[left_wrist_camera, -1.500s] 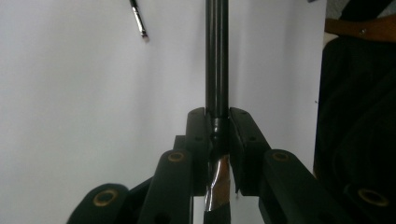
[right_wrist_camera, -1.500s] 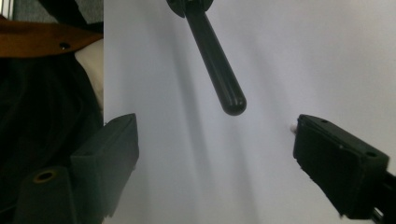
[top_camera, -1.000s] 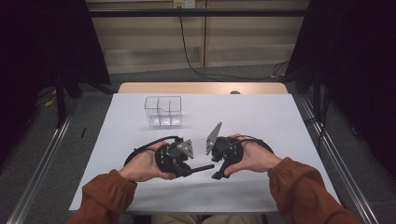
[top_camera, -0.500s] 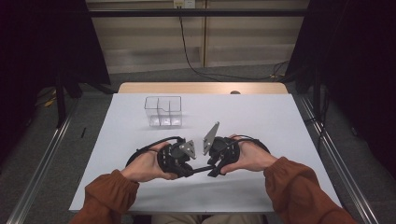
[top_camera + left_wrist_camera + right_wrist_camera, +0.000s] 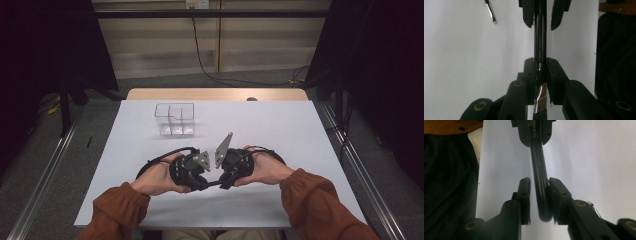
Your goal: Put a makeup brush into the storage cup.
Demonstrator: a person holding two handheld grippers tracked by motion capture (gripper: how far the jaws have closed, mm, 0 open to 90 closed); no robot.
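We hold a dark slim tube (image 5: pixel 540 40) level between our two grippers above the white table (image 5: pixel 300 130). Our left gripper (image 5: pixel 540 65) is clamped on one end. Our right gripper (image 5: pixel 539 185) has just been closing around the other end; one pad touches, a gap remains opposite, so pulling the tube apart must wait.

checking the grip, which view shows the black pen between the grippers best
The left gripper view: the black pen runs its full length between the left gripper jaws and the far ones. The right gripper view shows its rounded end; the high view barely shows it.
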